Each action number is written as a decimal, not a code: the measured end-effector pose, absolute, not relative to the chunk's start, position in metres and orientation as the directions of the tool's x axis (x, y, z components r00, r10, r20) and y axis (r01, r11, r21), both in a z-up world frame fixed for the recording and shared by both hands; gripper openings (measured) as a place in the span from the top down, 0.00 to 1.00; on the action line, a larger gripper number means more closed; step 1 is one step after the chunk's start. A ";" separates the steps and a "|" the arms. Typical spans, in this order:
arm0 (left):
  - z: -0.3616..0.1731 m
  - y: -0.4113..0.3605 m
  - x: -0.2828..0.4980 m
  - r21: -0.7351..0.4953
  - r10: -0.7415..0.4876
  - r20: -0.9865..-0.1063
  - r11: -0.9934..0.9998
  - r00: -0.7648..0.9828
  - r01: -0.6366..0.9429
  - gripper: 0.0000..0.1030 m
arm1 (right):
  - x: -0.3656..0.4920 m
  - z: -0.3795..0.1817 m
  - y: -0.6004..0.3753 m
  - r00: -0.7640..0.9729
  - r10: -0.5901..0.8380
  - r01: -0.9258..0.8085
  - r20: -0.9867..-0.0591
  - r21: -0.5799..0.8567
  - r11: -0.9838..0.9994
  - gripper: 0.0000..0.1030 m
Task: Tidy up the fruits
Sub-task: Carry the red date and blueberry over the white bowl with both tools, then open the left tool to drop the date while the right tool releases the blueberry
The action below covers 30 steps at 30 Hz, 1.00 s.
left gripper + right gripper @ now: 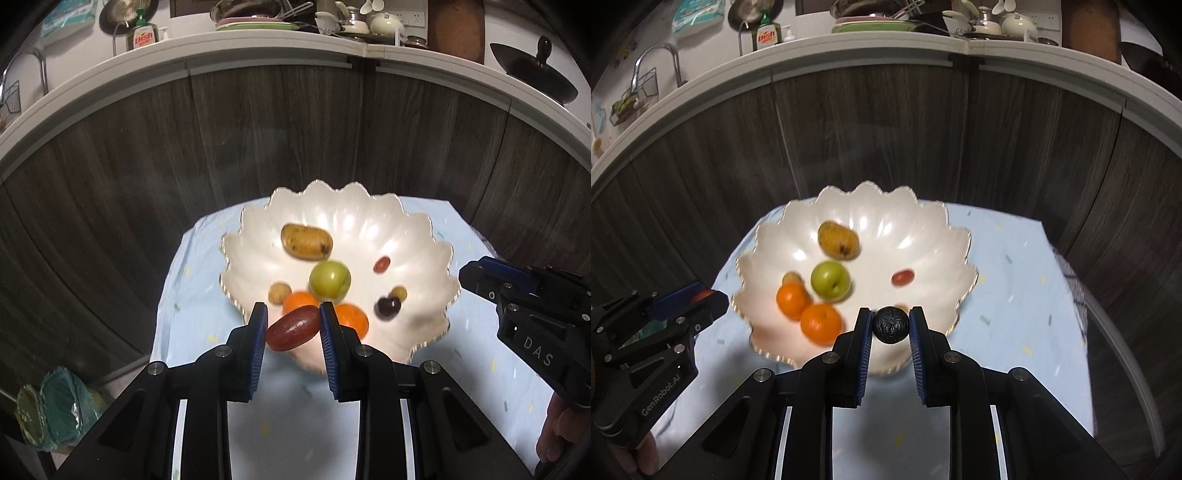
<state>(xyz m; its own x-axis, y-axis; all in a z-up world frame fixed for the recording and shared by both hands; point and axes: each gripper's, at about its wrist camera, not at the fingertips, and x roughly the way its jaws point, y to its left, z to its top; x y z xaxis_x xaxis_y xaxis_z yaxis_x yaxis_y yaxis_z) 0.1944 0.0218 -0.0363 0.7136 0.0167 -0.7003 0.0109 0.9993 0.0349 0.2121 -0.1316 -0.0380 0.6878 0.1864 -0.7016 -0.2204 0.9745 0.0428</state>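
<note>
White scalloped bowl on the desk already holds oranges, a green apple and more. Left tool clamps a red date; right tool clamps a black wrinkled fruit; both hang over the near rim, unplaced.

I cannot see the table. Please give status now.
Left gripper shut on red fruit. Right gripper shut on black fruit. Bowl ahead, nothing blocking.
</note>
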 end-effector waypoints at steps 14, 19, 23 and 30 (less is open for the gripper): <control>-0.029 0.025 0.253 0.045 0.007 -0.684 0.998 0.729 0.032 0.72 | 0.268 -0.035 -0.139 0.695 0.160 -0.171 -0.701 0.055 0.984 0.79; -0.037 0.029 0.271 0.038 0.005 -0.695 0.999 0.719 0.029 0.72 | 0.283 -0.045 -0.138 0.683 0.155 -0.162 -0.714 0.060 0.985 0.79; -0.044 0.031 0.281 0.029 -0.002 -0.706 0.999 0.708 0.032 0.72 | 0.291 -0.051 -0.136 0.676 0.154 -0.157 -0.721 0.063 0.986 0.79; -0.058 0.034 0.294 0.020 -0.009 -0.727 0.999 0.687 0.034 0.72 | 0.303 -0.063 -0.133 0.660 0.154 -0.155 -0.735 0.067 0.986 0.79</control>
